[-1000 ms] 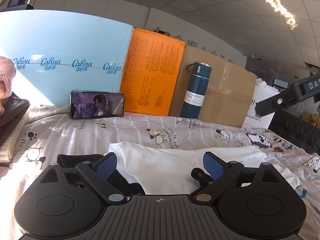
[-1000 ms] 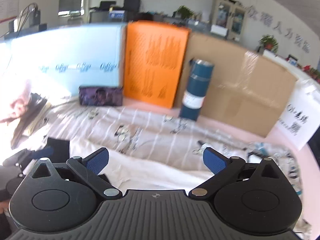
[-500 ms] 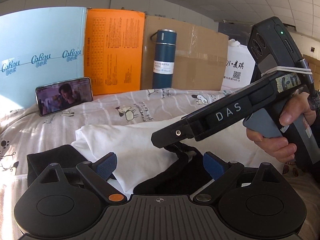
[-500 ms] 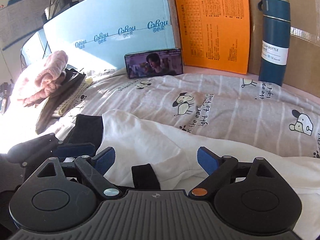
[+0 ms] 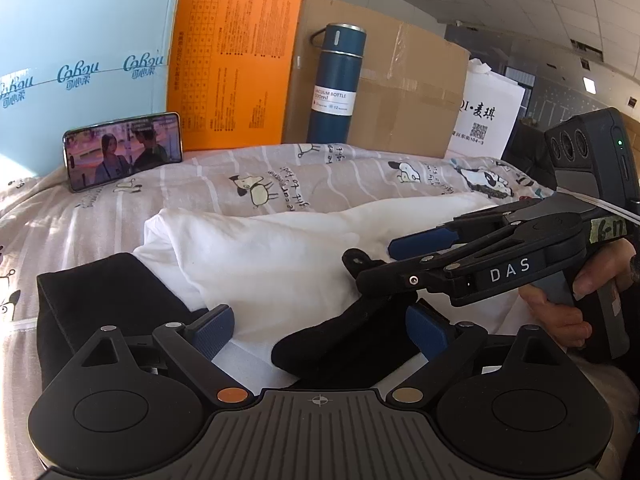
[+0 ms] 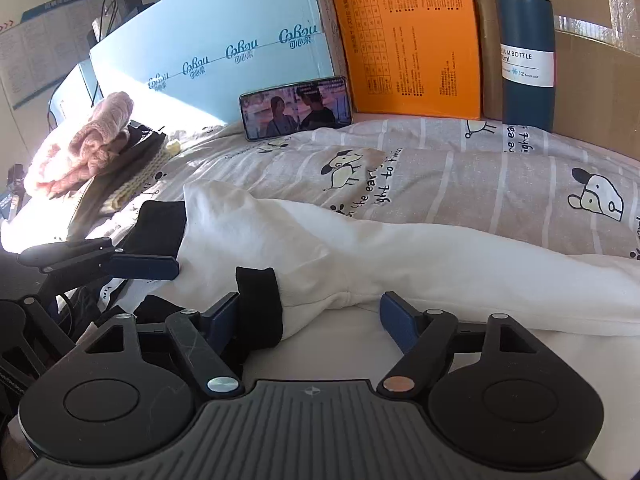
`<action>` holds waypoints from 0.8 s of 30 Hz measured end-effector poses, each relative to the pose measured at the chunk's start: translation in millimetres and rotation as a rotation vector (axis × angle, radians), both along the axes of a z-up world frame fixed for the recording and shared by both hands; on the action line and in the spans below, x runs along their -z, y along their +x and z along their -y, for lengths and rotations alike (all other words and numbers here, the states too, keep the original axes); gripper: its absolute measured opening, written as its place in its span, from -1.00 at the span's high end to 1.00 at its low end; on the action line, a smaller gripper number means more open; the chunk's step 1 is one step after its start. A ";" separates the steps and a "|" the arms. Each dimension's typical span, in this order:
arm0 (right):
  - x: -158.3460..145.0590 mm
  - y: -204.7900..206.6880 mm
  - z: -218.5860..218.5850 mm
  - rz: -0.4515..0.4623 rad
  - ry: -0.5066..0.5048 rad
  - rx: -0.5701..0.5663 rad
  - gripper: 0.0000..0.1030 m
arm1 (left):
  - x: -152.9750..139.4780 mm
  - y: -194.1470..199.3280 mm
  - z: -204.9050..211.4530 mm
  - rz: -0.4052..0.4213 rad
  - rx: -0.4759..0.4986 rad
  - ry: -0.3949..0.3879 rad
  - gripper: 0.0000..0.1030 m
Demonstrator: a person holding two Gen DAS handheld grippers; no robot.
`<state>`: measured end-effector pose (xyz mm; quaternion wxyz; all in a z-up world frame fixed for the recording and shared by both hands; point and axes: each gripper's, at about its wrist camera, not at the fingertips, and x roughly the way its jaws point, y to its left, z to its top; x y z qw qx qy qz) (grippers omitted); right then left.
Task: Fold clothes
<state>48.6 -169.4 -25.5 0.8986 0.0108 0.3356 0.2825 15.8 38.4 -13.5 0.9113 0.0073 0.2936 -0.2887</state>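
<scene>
Our left tongs [image 5: 318, 332] and right tongs [image 6: 310, 316] both gape wide, gripping nothing. The white shirt [image 6: 360, 252] lies crumpled on the bed [image 6: 460, 176] at twelve o'clock of both, its black cuff [image 6: 258, 300] touching our right tongs' nine o'clock finger.

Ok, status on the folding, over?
Left gripper open, right gripper open, both low over the white garment. Unfolded, bunched on the bed sheet; black cuff by right fingers. Nothing in the way.
</scene>
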 end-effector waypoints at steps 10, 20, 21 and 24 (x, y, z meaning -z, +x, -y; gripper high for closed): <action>-6.3 -10.2 19.0 0.056 0.027 0.049 -0.18 | -0.9 -0.5 0.0 0.011 -0.054 0.036 0.06; -5.4 -11.8 24.7 0.036 0.125 0.001 0.58 | -19.4 -12.4 -1.7 0.066 -0.041 -0.021 0.80; -6.5 -12.0 27.1 0.035 0.144 0.000 0.64 | -19.4 -14.3 -0.9 0.058 -0.028 -0.023 0.81; -11.4 -13.7 35.8 0.037 0.204 0.006 0.72 | -19.5 -20.1 1.4 0.035 0.010 -0.030 0.81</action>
